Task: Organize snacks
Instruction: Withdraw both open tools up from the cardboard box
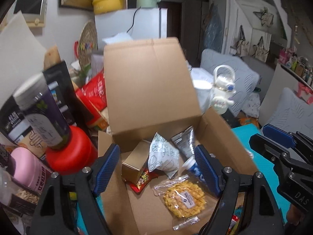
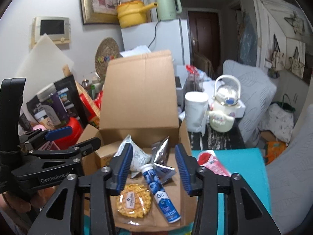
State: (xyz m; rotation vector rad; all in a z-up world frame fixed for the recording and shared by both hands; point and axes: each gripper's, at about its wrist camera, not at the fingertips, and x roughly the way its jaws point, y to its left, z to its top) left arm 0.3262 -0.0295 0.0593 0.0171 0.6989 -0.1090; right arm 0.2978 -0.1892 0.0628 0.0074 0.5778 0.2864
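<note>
**Right wrist view: both grippers empty over the snack box**

Right gripper (image 2: 153,169) and left gripper (image 1: 156,168) hover wide apart, holding nothing. Below, inside the open brown cardboard box (image 2: 140,90), lie a clear yellow cracker packet (image 2: 134,200), blue tube (image 2: 161,192), white pouch (image 2: 137,156) and silver pouch (image 2: 161,152).

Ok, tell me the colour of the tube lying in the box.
Blue with a white cap, the tube shows best in the right wrist view.

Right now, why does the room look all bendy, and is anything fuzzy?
Left wrist view: the fisheye lens bows the cardboard box and darkens the corners; the purple bottle close by is blurred. Right wrist view: same curving, but the blue tube and yellow snack pack look sharp, while the sofa is soft.
</note>
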